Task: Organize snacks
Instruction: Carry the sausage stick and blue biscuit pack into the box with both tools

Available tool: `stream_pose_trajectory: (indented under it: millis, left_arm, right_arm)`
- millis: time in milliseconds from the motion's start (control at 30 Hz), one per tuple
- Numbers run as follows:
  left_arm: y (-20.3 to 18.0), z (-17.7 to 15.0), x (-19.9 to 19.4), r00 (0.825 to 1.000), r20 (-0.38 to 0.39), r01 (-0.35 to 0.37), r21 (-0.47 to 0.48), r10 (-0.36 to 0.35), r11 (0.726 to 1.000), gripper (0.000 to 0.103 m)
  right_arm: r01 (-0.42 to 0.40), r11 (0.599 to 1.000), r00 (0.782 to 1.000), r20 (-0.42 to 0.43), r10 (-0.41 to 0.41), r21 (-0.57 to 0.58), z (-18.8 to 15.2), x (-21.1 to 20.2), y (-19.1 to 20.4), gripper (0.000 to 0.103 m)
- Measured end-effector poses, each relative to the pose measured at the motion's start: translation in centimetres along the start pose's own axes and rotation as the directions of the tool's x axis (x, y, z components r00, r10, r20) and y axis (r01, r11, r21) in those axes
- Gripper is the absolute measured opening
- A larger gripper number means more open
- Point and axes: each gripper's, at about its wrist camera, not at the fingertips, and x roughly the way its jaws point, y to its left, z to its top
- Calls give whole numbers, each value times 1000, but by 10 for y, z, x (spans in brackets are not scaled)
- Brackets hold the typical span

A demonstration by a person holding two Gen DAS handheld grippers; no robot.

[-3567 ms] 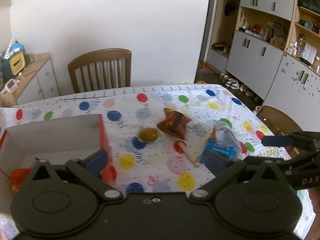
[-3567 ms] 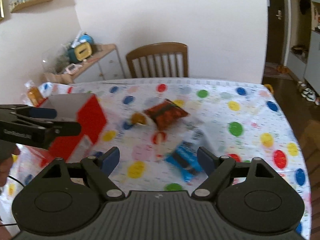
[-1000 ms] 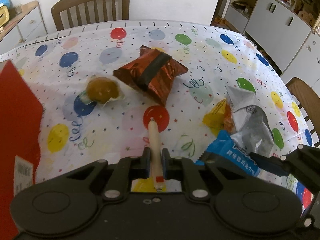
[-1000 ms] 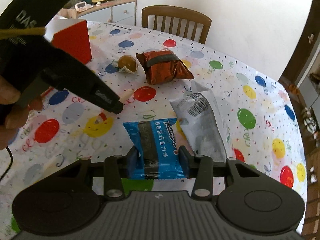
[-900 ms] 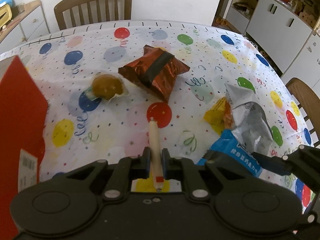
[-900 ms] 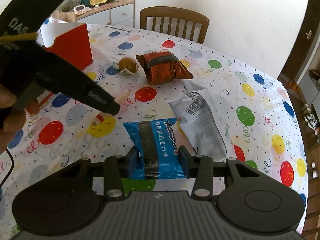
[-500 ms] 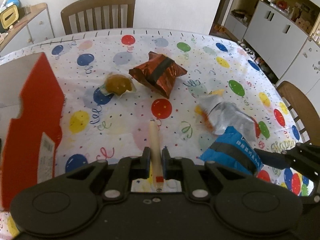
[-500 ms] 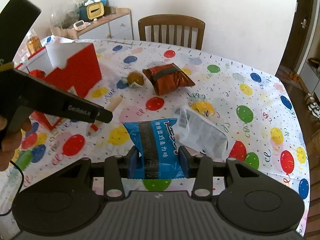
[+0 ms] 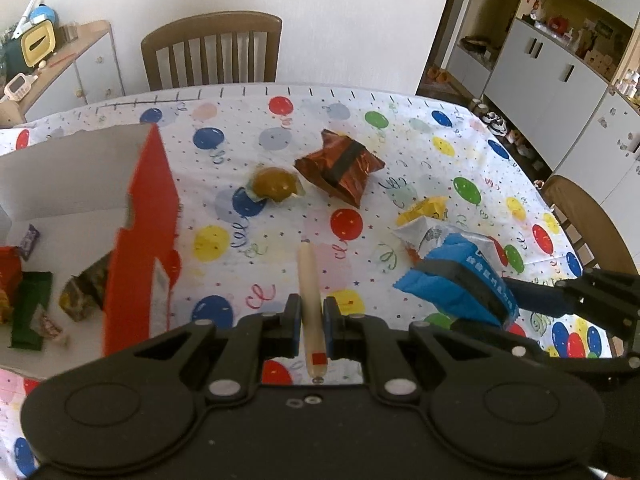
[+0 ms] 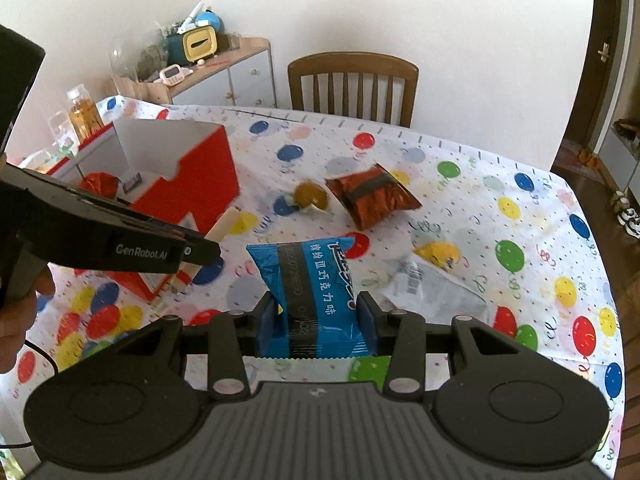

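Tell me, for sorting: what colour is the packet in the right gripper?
Blue, with a black band; right wrist view.

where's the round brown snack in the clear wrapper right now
The round brown snack lies on the balloon tablecloth mid-table, just left of the reddish-brown packet and right of the red box, in both wrist views.

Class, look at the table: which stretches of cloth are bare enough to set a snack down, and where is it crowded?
Bare cloth lies between the red box and the round brown snack, and along the far edge near the chair. It is crowded from the brown packet to the silver wrapper.
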Motion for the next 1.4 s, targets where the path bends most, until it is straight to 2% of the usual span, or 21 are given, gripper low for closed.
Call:
stream_pose_trajectory:
  millis: [433,933,1167,1400]
  left_arm:
    - [55,6,-39,999,47,5,0,-5,1000,8]
    - [138,19,-70,995,101,-24,-8,25,1000,8]
    - [178,27,-74,992,118,-45,-23,47,999,8]
    - [215,37,-63,993,99,-66,-40,70,997,8]
  right_arm:
    - [-22,1000,999,40,23,-21,39,4,64,42]
    - [-42,996,997,57,46,-73,80,30,147,42]
    - [-52,992,998,31,56,-114,93,51,182,42]
    - [-57,985,998,-25,54,-161,97,81,212,42]
